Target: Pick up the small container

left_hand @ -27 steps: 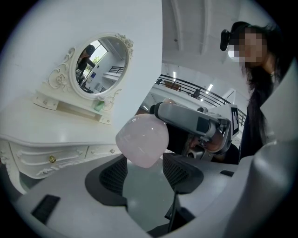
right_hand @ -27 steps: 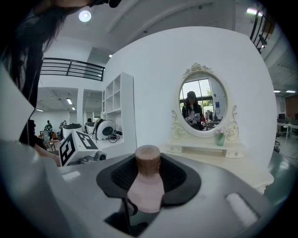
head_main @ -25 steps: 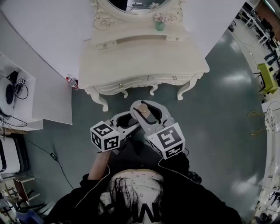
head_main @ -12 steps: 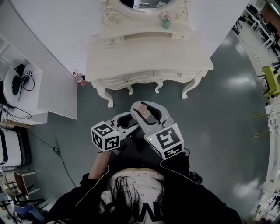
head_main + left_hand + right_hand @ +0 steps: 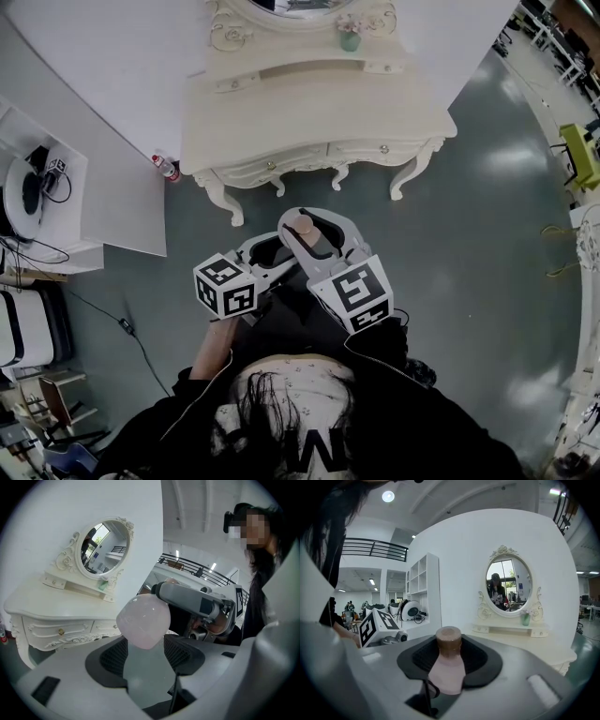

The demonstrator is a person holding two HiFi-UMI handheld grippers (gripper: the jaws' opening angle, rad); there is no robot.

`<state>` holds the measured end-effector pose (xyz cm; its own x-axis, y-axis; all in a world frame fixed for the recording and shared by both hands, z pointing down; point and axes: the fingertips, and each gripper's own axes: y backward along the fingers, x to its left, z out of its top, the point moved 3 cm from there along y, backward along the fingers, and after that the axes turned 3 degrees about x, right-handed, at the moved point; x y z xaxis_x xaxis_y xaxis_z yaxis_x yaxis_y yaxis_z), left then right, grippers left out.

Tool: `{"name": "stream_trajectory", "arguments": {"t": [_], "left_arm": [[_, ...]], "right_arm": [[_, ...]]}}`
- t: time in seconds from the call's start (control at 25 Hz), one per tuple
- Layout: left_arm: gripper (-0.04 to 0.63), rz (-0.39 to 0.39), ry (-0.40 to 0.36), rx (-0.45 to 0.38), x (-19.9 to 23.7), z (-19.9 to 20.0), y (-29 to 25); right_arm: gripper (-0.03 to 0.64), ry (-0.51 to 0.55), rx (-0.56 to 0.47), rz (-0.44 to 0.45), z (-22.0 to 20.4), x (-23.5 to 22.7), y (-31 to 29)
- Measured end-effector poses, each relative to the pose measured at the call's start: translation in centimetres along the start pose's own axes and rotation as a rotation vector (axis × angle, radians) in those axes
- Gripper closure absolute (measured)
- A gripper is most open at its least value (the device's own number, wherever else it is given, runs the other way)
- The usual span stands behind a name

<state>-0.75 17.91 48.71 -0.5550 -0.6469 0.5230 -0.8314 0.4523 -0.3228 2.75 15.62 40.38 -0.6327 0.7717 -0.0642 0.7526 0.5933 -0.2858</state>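
Clamping the small pink bottle point(image 5: 447, 673) between its jaws, your right gripper point(image 5: 450, 656) held it; your left gripper point(image 5: 144, 654) gaped open near its base.

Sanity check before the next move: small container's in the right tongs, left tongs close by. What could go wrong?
1. The small container is smooth and rounded, pinched only by the right gripper; it may slip.
2. It hangs over the floor, short of the dressing table, so a drop would likely go all the way down.
3. The open left gripper sits close beside it and could knock it.
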Motion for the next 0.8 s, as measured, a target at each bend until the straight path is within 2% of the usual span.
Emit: {"name": "stream_trajectory", "arguments": {"t": [0.8], "left_arm": [[0.373, 0.001, -0.015, -0.025, -0.70, -0.12, 0.15]], "right_arm": [[0.471, 0.027, -0.016, -0.002, 0.58, 0.67, 0.54]]}}
